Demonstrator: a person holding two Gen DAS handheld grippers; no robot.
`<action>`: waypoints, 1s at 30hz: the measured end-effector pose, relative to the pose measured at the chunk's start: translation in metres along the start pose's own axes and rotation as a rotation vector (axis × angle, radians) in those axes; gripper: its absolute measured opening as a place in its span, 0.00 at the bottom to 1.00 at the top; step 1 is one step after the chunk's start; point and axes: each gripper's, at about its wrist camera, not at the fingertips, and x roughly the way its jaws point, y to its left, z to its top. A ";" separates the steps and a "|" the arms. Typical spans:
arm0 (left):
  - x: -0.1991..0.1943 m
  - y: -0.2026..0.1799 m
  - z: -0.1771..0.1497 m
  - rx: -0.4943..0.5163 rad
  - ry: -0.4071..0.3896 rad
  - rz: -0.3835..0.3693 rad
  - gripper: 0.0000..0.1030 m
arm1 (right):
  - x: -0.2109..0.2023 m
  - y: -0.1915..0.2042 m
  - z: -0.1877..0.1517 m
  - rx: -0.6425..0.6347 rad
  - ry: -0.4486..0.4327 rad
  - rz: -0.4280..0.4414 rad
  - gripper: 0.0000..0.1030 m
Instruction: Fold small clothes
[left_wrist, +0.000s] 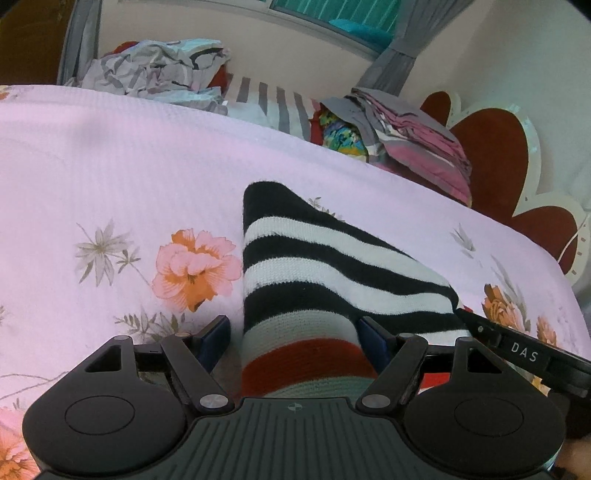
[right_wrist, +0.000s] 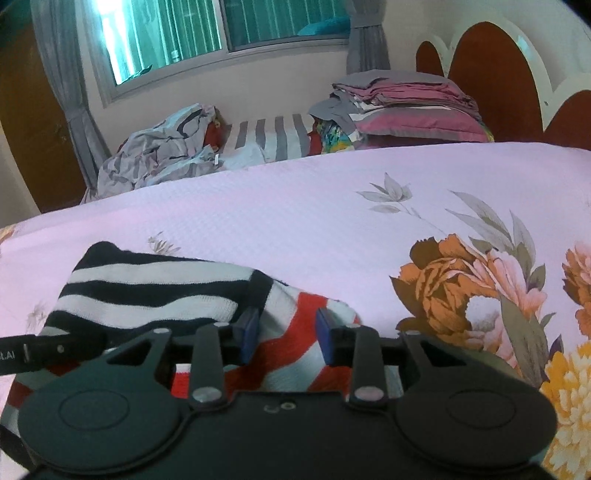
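Note:
A small knitted garment (left_wrist: 332, 266) with black, white and red stripes lies on the pink floral bedsheet (left_wrist: 110, 166). My left gripper (left_wrist: 293, 341) stands wide open astride its near red-striped end; the left pad is clear of the cloth's edge. The right gripper's finger (left_wrist: 517, 350) reaches in at the garment's right corner. In the right wrist view the garment (right_wrist: 147, 291) lies to the lower left. My right gripper (right_wrist: 287, 334) is narrowly open over the red-and-white part, with cloth between its blue pads. Part of the left gripper (right_wrist: 37, 350) shows at the left edge.
The bedsheet (right_wrist: 295, 203) stretches wide beyond the garment. At the far side lie a crumpled pile of clothes (left_wrist: 159, 74) (right_wrist: 159, 151) and a folded pink-and-grey stack (left_wrist: 417, 136) (right_wrist: 406, 107). A red-and-white headboard (left_wrist: 495, 155) (right_wrist: 491, 74) stands to the right.

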 end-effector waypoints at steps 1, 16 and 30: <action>-0.002 -0.001 0.001 0.005 -0.003 0.004 0.72 | -0.004 0.000 0.001 0.007 -0.001 0.007 0.32; -0.054 -0.014 -0.022 0.100 -0.051 0.007 0.72 | -0.082 0.007 -0.026 -0.072 -0.050 0.079 0.31; -0.082 -0.008 -0.051 0.095 -0.061 -0.014 0.74 | -0.093 0.005 -0.054 -0.156 -0.022 0.035 0.28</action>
